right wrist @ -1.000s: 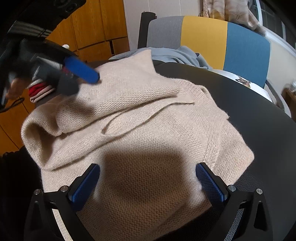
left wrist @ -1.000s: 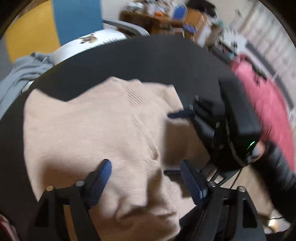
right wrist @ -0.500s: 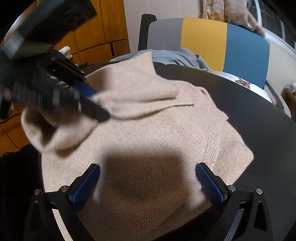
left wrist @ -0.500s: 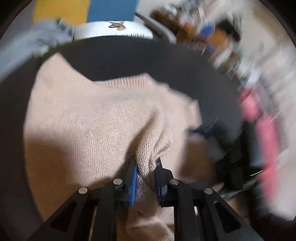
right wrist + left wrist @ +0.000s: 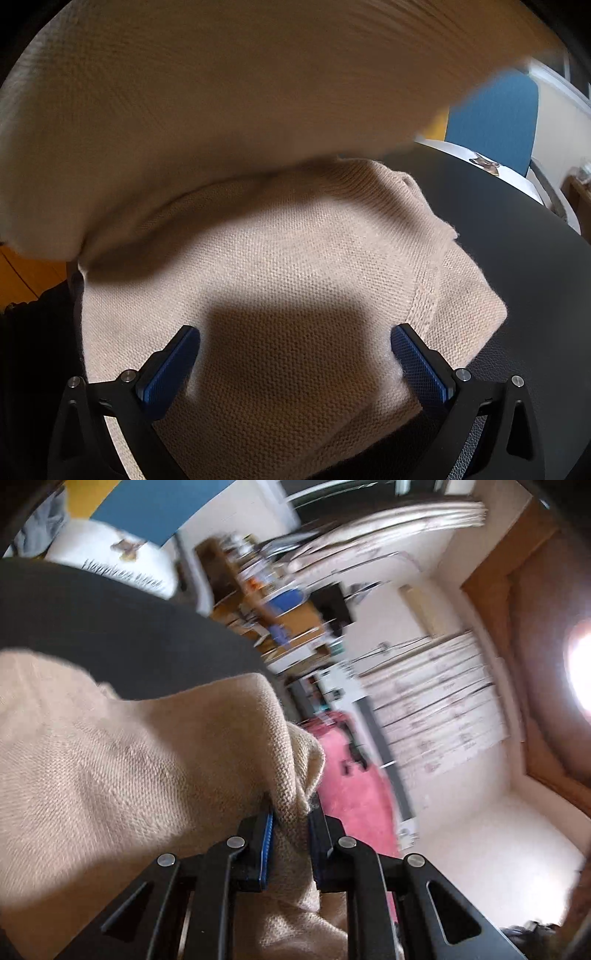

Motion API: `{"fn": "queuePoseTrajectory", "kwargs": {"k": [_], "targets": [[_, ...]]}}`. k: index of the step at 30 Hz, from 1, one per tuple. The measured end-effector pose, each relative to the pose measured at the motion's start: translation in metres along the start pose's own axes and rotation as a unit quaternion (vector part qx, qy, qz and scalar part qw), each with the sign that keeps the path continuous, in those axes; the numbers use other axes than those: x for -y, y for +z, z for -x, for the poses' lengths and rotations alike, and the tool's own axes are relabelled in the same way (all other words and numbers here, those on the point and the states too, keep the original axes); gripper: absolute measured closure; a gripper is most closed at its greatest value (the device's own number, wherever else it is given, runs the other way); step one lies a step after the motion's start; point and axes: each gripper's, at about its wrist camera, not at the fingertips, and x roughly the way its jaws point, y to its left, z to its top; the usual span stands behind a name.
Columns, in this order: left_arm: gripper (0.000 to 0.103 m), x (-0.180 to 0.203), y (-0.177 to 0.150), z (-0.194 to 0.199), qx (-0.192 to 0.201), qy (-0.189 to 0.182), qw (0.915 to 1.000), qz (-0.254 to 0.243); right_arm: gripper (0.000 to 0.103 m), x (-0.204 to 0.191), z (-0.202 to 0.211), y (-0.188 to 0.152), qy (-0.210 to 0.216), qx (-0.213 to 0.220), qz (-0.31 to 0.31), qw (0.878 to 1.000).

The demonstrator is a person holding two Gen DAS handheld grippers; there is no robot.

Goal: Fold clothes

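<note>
**Left gripper pinches a lifted fold of the sweater**

The left gripper has its blue pads pressed tight on a bunched fold of the beige sweater, raised clear of the black table. The right gripper is spread wide, holding nothing, poised just over the sweater's flat part on that table; whether it touches is unclear. The lifted cloth arches above it.

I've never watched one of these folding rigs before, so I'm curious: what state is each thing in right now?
Sweater: partly flat on the table, one part lifted and swung over the rest.
Left gripper: shut on a bunched fold of the sweater.
Right gripper: open, over the flat part, holding nothing.
Table: dark top, sweater lying on it.
</note>
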Motion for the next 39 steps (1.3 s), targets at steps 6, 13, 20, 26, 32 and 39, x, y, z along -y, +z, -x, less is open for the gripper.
{"fn": "queuePoseTrajectory", "kwargs": {"k": [6,13,20,26,32,39], "targets": [[0.079,-0.067,-0.013,-0.041,-0.021,-0.004,0.9932,0.115,0.000,-0.001,0.002,0.000,0.000,-0.001,-0.003,1.000],[0.063,-0.056,-0.014,-0.004,0.034,-0.050,0.9937,0.094,0.000,-0.008,0.040,-0.013,-0.005,-0.034,-0.011,0.999],[0.062,-0.076,-0.045,0.080,0.078,0.044,0.9935,0.071,0.000,-0.018,0.089,-0.025,0.026,-0.039,-0.046,0.998],[0.062,-0.069,-0.103,0.127,0.066,0.102,0.9926,-0.006,0.000,-0.028,0.129,-0.011,0.080,-0.009,-0.075,0.994],[0.062,-0.045,-0.147,0.123,0.022,0.160,0.9802,-0.115,0.000,-0.016,0.050,0.006,0.236,-0.111,-0.178,0.949],[0.061,-0.045,-0.154,0.076,-0.066,0.234,0.9529,-0.182,0.000,-0.036,0.040,0.008,0.396,-0.083,-0.229,0.886]]}}
